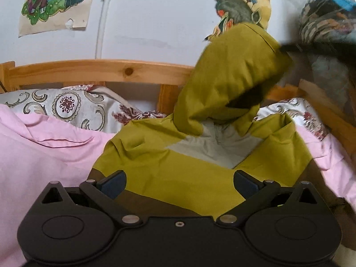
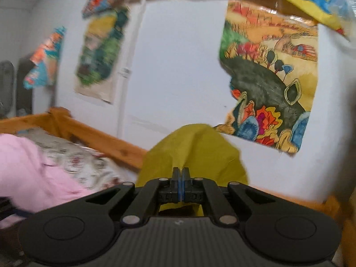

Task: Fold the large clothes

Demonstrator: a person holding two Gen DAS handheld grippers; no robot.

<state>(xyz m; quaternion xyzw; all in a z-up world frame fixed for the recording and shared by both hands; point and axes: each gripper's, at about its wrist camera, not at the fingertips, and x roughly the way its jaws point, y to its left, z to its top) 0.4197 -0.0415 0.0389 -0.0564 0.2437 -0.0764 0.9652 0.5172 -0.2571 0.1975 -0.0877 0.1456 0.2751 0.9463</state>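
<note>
An olive-green jacket point(image 1: 178, 173) with a pale grey inner panel lies on the pink bedsheet point(image 1: 44, 155). Its hood or upper part point(image 1: 235, 71) is lifted high at the right. My left gripper point(image 1: 180, 184) is open, its two blue-padded fingers spread wide just above the jacket's near part, holding nothing. My right gripper point(image 2: 180, 178) is shut on a fold of the olive-green jacket point(image 2: 193, 146) and holds it up in front of the wall. The right gripper's black arm shows blurred at the right edge of the left wrist view point(image 1: 311, 46).
A wooden bed rail point(image 1: 100, 71) runs along the far side, with patterned pillows point(image 1: 66, 106) against it. The white wall carries paper drawings point(image 2: 267, 89) and a pipe point(image 1: 104, 22). A bundle of clothes in plastic point(image 1: 327, 22) stands at the right.
</note>
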